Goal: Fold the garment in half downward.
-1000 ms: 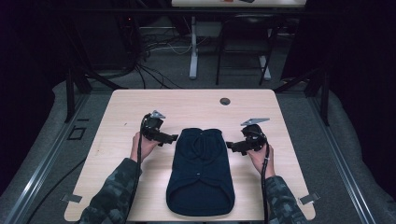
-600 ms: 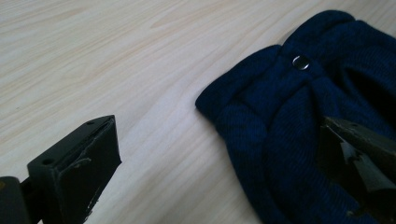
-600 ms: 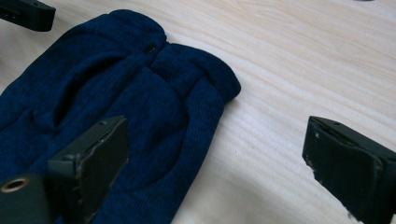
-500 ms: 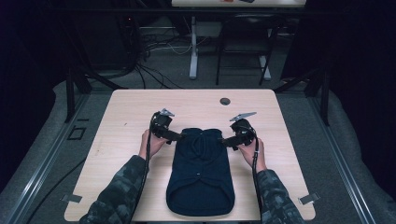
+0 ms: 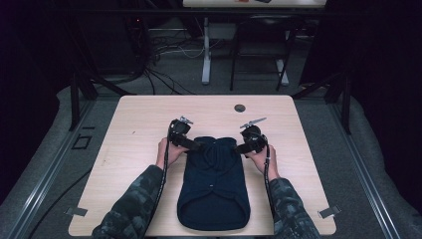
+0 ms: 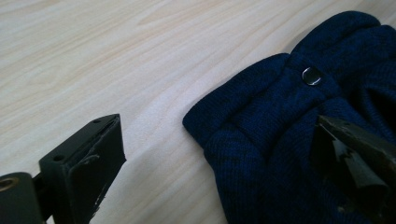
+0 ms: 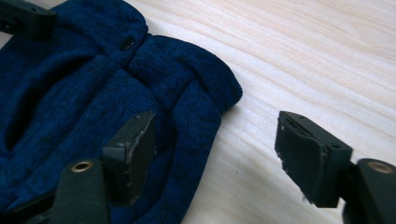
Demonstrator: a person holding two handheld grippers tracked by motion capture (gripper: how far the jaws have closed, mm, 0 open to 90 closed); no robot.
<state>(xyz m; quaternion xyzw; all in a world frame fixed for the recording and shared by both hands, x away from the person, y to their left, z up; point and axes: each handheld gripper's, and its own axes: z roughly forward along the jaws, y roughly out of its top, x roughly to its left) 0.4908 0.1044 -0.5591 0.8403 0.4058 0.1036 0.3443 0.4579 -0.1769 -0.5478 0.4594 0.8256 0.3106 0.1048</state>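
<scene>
A dark blue knitted garment is laid at the table's 6 o'clock. Its far corners are straddled by the left gripper and right gripper, jaws apart and unclamped, the right's just narrowing; a grommet is seen at 12 o'clock

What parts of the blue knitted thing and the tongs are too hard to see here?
- Blue knitted garment: high view, too dark and small to tell what kind it is; both gripper views cut it off at their edges.
- Left tongs: left gripper view, the right jaw runs off the frame edge.
- Small round thing on the table: high view, too small to identify.
- Underside of the garment: hidden against the table.
</scene>
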